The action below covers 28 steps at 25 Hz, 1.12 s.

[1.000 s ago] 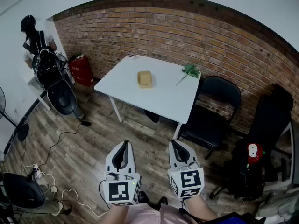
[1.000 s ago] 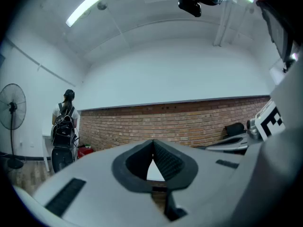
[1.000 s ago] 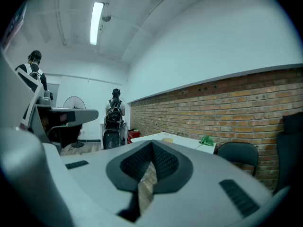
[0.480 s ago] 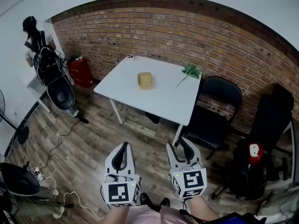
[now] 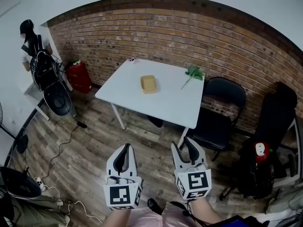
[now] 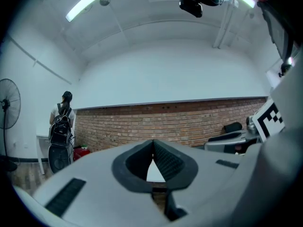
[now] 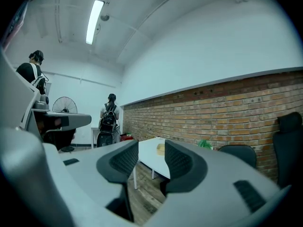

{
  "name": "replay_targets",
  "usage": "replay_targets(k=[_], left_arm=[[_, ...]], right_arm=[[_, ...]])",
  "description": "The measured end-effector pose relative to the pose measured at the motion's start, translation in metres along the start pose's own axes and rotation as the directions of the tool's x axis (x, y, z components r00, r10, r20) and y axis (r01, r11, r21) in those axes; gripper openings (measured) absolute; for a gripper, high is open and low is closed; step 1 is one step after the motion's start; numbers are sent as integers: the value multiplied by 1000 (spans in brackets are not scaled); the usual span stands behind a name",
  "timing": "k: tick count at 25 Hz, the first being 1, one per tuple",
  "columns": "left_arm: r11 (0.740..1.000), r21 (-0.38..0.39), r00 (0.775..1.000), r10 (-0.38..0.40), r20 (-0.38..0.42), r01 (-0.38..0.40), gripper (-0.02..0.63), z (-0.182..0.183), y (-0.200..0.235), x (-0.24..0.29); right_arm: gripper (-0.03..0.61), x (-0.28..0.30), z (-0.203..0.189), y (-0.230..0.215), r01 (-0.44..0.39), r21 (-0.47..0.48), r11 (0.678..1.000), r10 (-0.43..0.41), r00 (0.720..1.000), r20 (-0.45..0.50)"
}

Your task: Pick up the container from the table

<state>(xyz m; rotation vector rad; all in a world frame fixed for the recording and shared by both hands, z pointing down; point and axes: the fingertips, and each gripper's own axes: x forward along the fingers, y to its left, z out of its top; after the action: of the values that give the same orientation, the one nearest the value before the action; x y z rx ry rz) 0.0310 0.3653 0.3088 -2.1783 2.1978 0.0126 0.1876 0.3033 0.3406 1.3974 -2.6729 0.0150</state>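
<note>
Your right gripper (image 5: 184, 148), at 5 o'clock, has spread its jaws since a second ago; nothing sits between them. The table (image 5: 165, 103) stands at 12 o'clock, well apart from both grippers. Your left gripper (image 5: 126, 146), at 7 o'clock, is clenched on nothing. The container (image 5: 148, 83) rests near the table's middle.

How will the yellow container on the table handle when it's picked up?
The container looks small, shallow and apparently empty, so it is probably light. Sitting low and flat on the table, it seems unlikely to tip or roll.
</note>
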Motion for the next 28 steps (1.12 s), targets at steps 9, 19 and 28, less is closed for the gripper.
replay_targets(k=[9,19,28], left_arm=[[1000,-2,999,-6,-35,6,9,-16,29,14],[1000,-1,995,12,-102,-13,10,-49,47,76],[999,13,990,46,-136,-45,9,-62,65,173]], right_arm=[[178,29,-5,11,19,3,1000,-19,1000,-11],[179,93,-28,-15,12,25,1000,-11,998,-58],[178,190,-30,-57,-31,37,999,33,997,-73]])
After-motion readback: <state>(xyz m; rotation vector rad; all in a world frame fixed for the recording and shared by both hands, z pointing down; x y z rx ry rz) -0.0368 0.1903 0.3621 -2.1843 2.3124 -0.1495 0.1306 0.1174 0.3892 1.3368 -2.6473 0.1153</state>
